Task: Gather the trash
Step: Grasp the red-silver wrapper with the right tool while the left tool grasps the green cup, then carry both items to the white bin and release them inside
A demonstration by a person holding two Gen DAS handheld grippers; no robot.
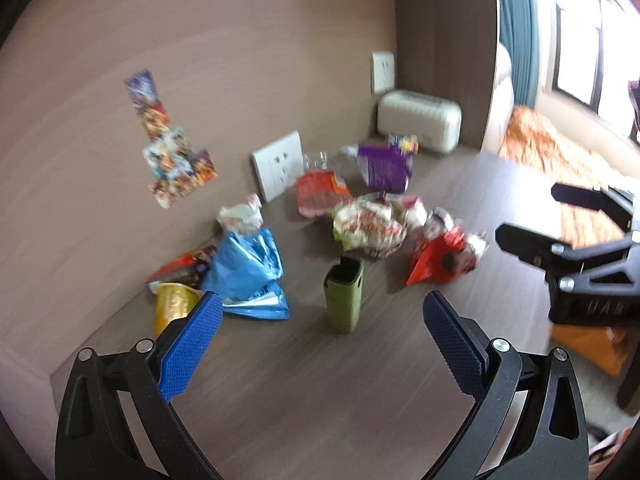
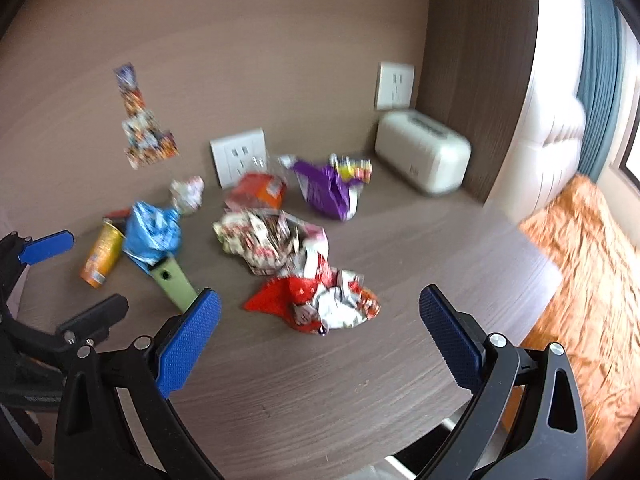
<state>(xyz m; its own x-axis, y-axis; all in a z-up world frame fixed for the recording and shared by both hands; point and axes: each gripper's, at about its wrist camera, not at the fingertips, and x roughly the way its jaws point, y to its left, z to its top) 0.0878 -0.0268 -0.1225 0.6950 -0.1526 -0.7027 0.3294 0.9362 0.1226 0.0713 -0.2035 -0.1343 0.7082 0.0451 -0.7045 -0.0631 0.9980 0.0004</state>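
Observation:
Crumpled snack wrappers lie scattered on a brown wooden table [image 1: 320, 380]: a blue one [image 1: 248, 272] [image 2: 152, 232], a red one [image 1: 440, 260] [image 2: 316, 300], a white-and-red one [image 1: 368, 228] [image 2: 264, 240], a purple bag [image 1: 384, 168] [image 2: 328, 188] and an orange packet [image 1: 320, 192] [image 2: 256, 192]. A yellow can [image 1: 172, 308] [image 2: 102, 254] lies at the left. A small green open-topped container [image 1: 344, 300] [image 2: 172, 280] stands upright in front of the pile. My left gripper [image 1: 323, 300] [image 2: 98, 270] is open just short of the container. My right gripper [image 2: 320, 296] [image 1: 532, 214] is open near the red wrapper. Neither holds anything.
A cream box [image 1: 418, 120] [image 2: 424, 156] stands in the back right corner against the wall. Wall sockets [image 1: 280, 164] [image 2: 240, 156] and a colourful sticker [image 1: 172, 148] are on the wall behind. The table's right edge drops to a bed with an orange blanket [image 2: 580, 264].

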